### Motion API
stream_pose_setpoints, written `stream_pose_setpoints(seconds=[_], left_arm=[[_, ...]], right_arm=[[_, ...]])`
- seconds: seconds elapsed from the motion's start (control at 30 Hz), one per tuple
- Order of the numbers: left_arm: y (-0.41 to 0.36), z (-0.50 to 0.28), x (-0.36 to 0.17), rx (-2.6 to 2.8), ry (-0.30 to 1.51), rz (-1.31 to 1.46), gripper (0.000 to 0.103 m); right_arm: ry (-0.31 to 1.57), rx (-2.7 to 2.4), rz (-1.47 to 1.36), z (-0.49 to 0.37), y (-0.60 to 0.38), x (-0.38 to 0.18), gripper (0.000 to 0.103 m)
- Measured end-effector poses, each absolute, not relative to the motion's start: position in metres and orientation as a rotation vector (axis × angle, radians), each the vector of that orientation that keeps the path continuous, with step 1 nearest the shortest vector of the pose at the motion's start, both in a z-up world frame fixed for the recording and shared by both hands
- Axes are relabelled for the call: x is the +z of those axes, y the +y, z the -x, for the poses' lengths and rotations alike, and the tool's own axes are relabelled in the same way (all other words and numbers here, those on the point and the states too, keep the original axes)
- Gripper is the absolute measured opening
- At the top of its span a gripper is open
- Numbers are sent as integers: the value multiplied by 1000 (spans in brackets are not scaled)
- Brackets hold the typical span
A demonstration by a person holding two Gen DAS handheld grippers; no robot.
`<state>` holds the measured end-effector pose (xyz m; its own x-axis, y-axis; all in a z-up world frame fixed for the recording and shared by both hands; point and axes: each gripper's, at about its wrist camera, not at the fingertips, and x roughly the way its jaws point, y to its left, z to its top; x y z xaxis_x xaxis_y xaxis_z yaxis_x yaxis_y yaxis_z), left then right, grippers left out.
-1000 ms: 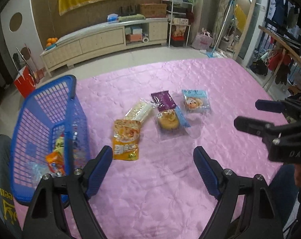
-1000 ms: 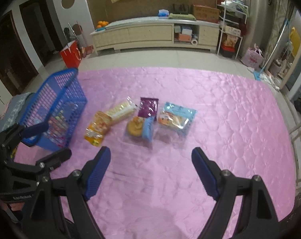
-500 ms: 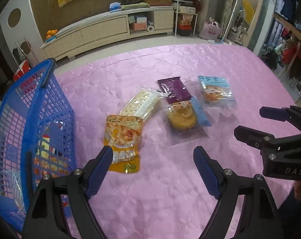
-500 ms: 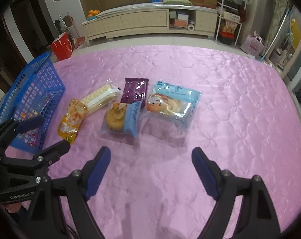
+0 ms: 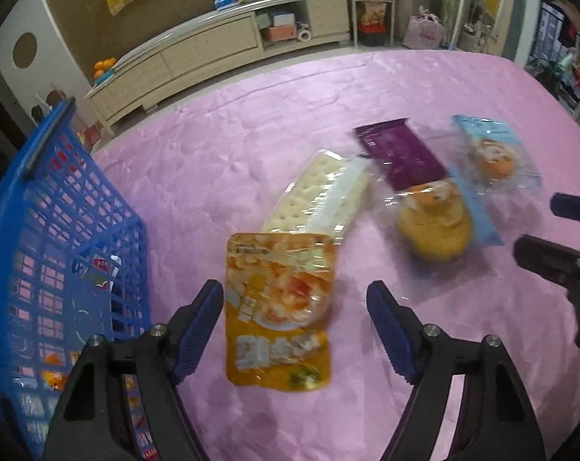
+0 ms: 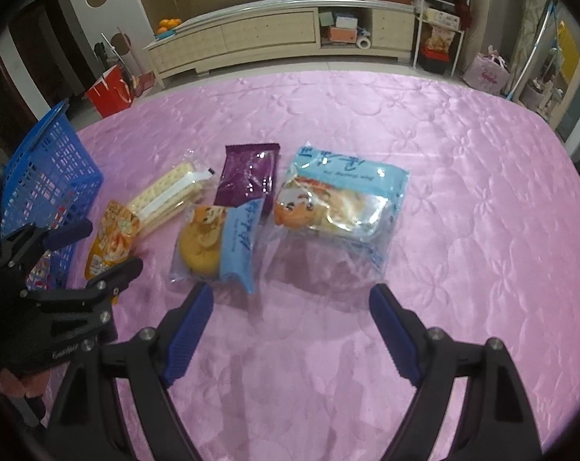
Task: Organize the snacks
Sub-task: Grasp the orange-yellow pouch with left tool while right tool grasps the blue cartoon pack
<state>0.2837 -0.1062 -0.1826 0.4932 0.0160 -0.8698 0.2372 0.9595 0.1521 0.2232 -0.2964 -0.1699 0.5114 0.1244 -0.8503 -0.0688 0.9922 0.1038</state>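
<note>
An orange snack pouch [image 5: 278, 307] lies flat on the pink quilted cover [image 5: 251, 134], between the jaws of my left gripper [image 5: 293, 296]. Those jaws are closing, and the pads stand just off the pouch's sides. Beyond it lie a cracker pack [image 5: 320, 196], a purple packet [image 5: 401, 153], a round cake in a clear and blue wrapper [image 5: 435, 226] and a light blue bread packet [image 5: 493, 157]. My right gripper [image 6: 291, 292] hangs open just in front of the cake [image 6: 213, 242] and the bread packet [image 6: 339, 203], holding nothing. A blue basket [image 5: 59, 230] stands at the left.
The basket [image 6: 48, 180] holds several small snack packets. The right gripper's fingers [image 5: 539, 253] reach in from the right edge of the left wrist view. A low cabinet [image 6: 274, 38], a red bag [image 6: 111, 92] and a wire shelf [image 6: 439, 34] stand on the floor beyond the cover.
Both grippers have sunk and moved in toward the snacks. The left one now straddles the orange pouch, and its jaws stand a little narrower.
</note>
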Motion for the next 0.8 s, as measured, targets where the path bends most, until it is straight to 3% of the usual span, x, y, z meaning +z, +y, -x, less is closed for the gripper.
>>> stream_pose_setpoints(seconds=[0.2, 0.23, 0.33, 0.53, 0.8], left_arm=[[-96, -297, -189, -157, 1091, -227, 67], [-95, -297, -188, -170, 1096, -212, 58], [-97, -300, -184, -193, 1119, -174, 44], [-106, -278, -172, -191, 1092, -199, 27], [-115, -264, -144, -215, 1037, -149, 23]], right_arm=[[1043, 120, -72, -226, -297, -176, 86], [1043, 118, -69, -225, -297, -176, 86], [1045, 116, -75, -224, -297, -175, 86], [1039, 104, -81, -218, -305, -167, 87], [1030, 104, -85, -217, -313, -154, 87]])
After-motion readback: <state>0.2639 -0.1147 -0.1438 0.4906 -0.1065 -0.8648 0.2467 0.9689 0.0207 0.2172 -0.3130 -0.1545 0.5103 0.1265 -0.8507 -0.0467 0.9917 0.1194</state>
